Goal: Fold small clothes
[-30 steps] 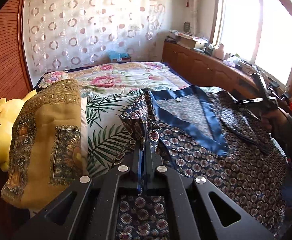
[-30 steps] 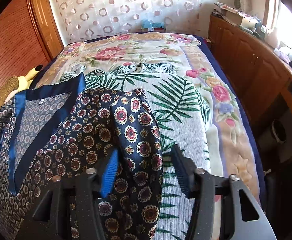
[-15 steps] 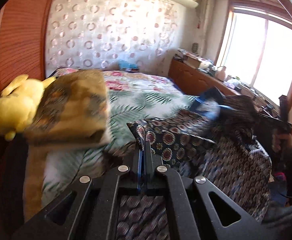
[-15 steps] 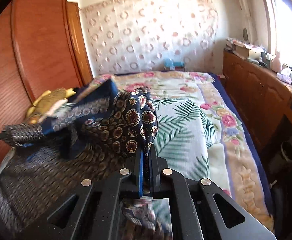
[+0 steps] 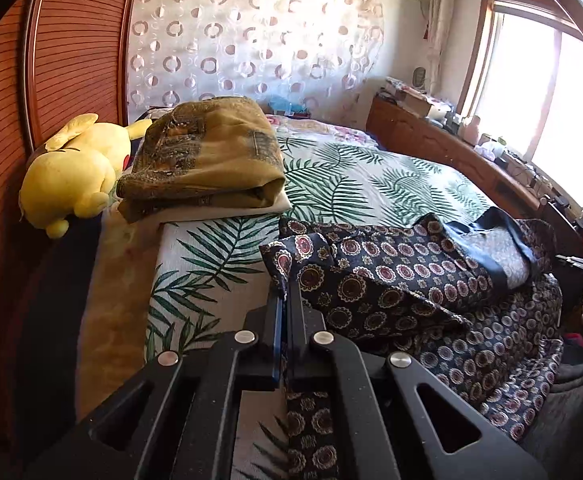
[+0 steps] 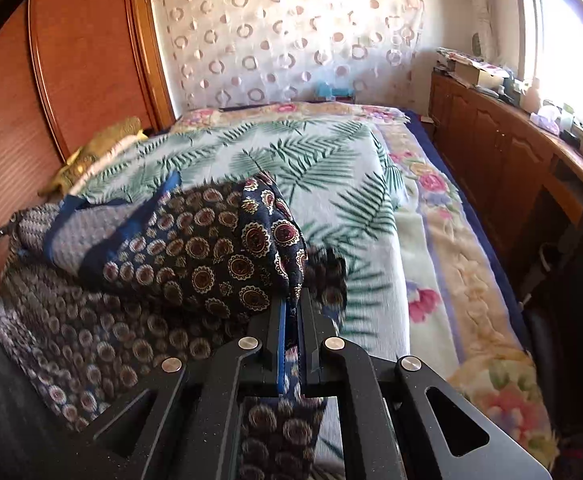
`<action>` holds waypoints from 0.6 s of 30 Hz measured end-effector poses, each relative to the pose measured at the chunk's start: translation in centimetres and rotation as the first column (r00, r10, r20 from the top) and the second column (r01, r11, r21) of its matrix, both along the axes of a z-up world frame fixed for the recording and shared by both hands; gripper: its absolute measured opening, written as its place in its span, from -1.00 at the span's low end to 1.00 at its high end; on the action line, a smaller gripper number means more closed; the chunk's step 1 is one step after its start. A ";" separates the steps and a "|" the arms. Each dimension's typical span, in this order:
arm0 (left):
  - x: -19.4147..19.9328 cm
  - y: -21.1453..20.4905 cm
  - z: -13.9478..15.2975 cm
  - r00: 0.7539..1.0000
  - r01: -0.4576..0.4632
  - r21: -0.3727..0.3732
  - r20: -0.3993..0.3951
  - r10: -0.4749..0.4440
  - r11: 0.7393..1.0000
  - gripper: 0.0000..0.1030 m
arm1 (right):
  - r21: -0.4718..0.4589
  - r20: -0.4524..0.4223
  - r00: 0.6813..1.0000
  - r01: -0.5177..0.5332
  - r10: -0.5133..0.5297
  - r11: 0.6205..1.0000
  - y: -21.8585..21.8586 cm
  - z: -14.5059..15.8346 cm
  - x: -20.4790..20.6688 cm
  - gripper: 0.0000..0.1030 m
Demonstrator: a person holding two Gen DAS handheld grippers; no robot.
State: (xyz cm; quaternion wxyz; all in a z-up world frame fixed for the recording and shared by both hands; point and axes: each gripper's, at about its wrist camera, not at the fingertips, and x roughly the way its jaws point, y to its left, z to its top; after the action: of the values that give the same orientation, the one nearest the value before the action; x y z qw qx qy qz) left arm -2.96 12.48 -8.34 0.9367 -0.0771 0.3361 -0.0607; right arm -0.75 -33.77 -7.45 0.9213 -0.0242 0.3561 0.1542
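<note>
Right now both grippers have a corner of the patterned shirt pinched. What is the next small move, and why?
Probably lower both corners onto the bedspread and lay the fold flat before letting go. The left gripper and right gripper are each shut on a corner of the shirt, and the raised part is doubled over the rest, bunched and uneven, so releasing now would likely leave a crooked fold.

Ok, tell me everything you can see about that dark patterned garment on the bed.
The dark patterned garment is navy cloth, thin and limp, printed with round medallions and trimmed with a plain blue band around a paler inside face. It lies crumpled and partly folded over itself on the palm-leaf bedspread, at the bed's near edge. The left gripper and the right gripper each pinch a corner.
</note>
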 end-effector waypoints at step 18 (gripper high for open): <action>0.4 1.2 3.1 0.997 -0.049 0.045 0.068 0.046 0.998 -0.21 | -0.079 0.141 0.984 0.117 -0.105 0.990 1.1 4.0 2.2 -0.38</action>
State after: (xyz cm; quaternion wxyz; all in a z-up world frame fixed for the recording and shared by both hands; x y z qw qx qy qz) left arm -2.53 13.68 -5.24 0.9502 -0.0609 0.3038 -0.0333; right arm 1.48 -32.63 -3.46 0.9487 -0.0549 0.2996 0.0851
